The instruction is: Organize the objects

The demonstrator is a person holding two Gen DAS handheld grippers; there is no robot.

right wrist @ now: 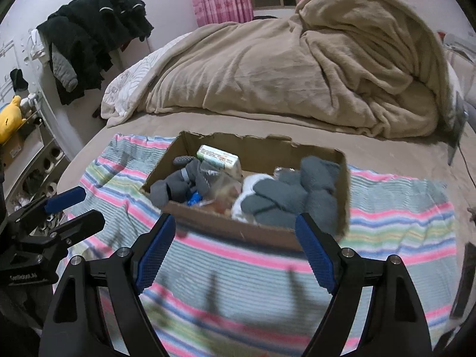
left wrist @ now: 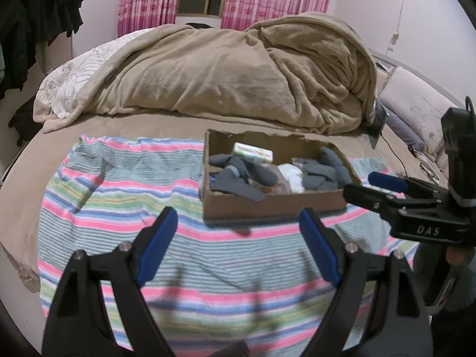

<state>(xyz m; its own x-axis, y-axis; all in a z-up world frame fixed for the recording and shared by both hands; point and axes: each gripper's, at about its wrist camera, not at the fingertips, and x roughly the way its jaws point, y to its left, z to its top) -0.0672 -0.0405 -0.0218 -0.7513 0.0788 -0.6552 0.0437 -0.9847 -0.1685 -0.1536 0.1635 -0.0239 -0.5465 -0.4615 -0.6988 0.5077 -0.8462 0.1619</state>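
A torn cardboard box sits on a striped towel on the bed. It holds grey socks, a white cloth, a small green-and-white carton and a clear plastic bag. My left gripper is open and empty, hovering over the towel in front of the box. My right gripper is open and empty, just short of the box's near wall. It shows at the right of the left wrist view.
A heaped beige blanket fills the bed behind the box. Dark clothes hang at the left wall above shelves with a yellow plush toy. A pillow and a black cable lie at the right.
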